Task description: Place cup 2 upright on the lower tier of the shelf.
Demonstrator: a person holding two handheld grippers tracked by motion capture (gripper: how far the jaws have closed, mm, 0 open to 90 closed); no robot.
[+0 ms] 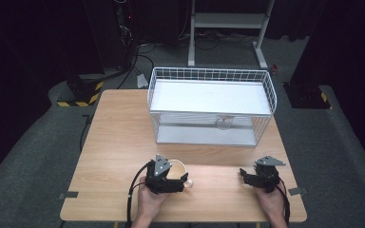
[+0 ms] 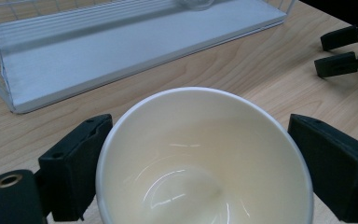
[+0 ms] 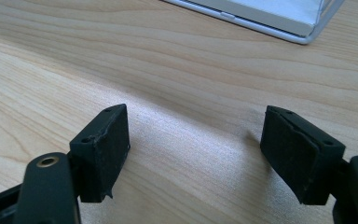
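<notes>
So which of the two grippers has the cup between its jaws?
The left gripper: the cream cup sits between its jaws. The right gripper stands open over bare wood of the table.

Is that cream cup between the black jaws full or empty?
Empty. The left gripper view looks straight into the cup: its glossy cream inside shows bare down to the bottom, with only light reflections and no liquid.
</notes>
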